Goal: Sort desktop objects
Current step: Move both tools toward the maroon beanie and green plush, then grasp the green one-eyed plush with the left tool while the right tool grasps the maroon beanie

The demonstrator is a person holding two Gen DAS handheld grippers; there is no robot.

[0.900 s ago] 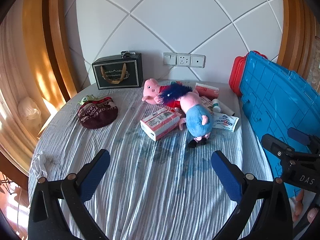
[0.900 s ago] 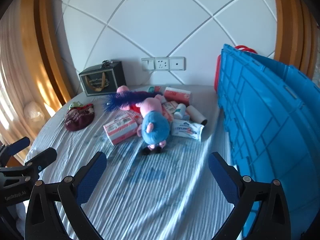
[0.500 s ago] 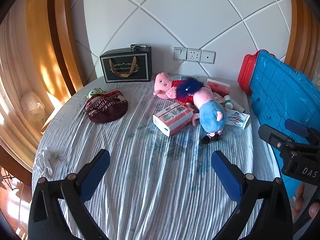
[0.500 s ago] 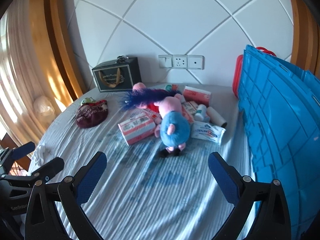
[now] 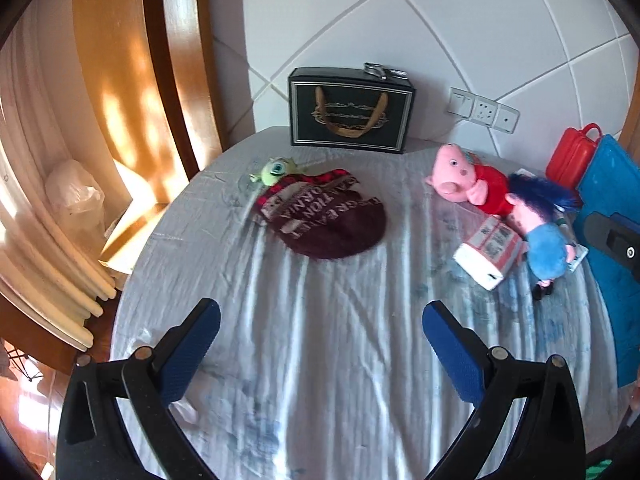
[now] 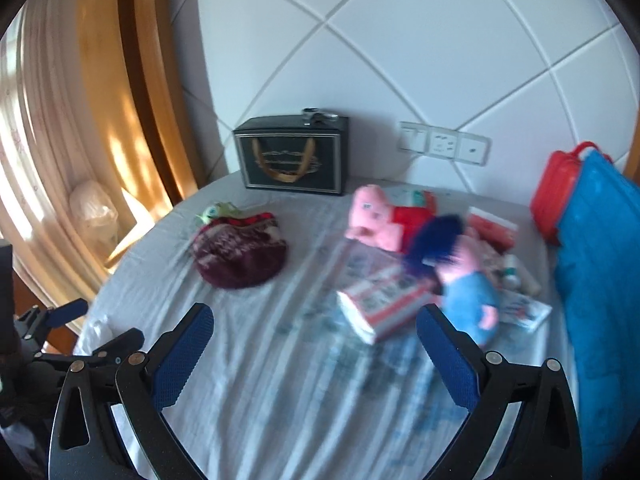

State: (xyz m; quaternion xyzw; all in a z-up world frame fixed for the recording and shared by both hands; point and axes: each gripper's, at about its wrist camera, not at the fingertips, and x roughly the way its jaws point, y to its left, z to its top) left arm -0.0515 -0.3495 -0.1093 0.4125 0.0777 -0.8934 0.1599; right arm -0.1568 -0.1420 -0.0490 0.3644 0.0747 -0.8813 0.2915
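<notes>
Tablecloth [image 5: 320, 340] wrinkled, stained, white panelled wall [image 5: 460, 20]

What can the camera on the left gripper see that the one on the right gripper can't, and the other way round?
Only the left wrist view shows the printed lettering on the dark red knit hat sharply, and the crumpled white scrap by its left finger.

Only the right wrist view shows the small white bottle and the flat packet behind the blue-bodied plush pig, plus the left gripper low at its left edge.

Both show the black gift box, the green one-eyed toy, the red-dressed plush pig, the pink-and-white carton, the red case and the blue crate.
</notes>
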